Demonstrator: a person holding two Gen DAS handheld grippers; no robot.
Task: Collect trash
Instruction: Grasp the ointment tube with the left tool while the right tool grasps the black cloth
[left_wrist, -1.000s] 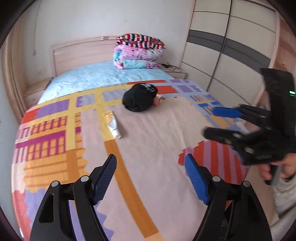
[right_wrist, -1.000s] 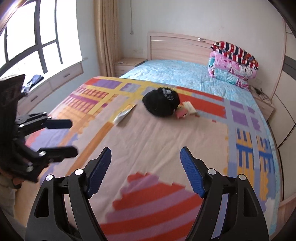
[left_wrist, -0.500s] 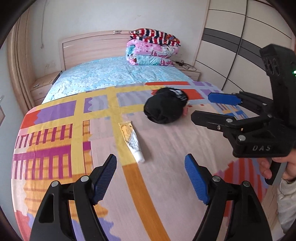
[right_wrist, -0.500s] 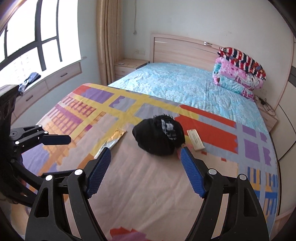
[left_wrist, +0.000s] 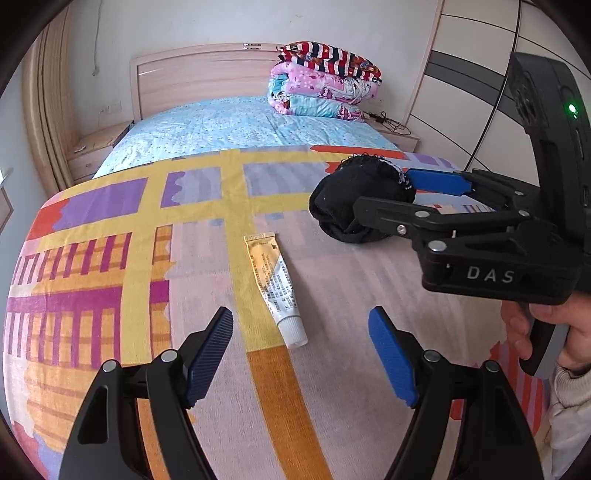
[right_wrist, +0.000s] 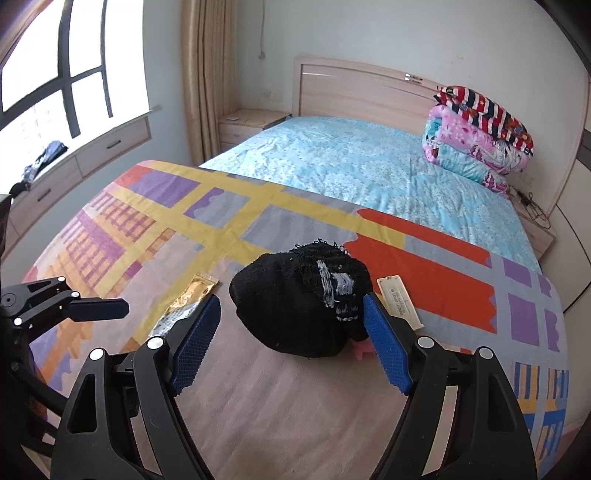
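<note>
Bedroom, daylight from a window (right_wrist: 55, 70) on one side; we work over a bed (left_wrist: 207, 125) with a light wood headboard (left_wrist: 199, 79), a pale blue sheet at the far end and a bright patchwork blanket (left_wrist: 110, 266) across the near half. Folded quilts (left_wrist: 321, 88) sit stacked by the headboard. On the blanket lies a squeezed tube (left_wrist: 275, 286): gold crimped end, white body with small print, white cap nearest us, lying flat along a yellow stripe. Our left gripper (left_wrist: 301, 334) hangs just above and short of it, jaws spread wide with nothing between the pads; the cap sits in the gap as seen from the left wrist camera, not touched. To the tube's right, apart from it, is a black knitted hat (right_wrist: 299, 310) with a grey-white patch, slumped in a heap. Beside the hat we note a flat cream card (right_wrist: 399, 301) with print, and something pink (right_wrist: 364, 349) peeking out under the hat's near edge; what it is we cannot tell. Our right gripper (right_wrist: 291, 323) hovers over the hat, jaws wide open, holding nothing. A hand (left_wrist: 546, 332) grips its handle.
</note>
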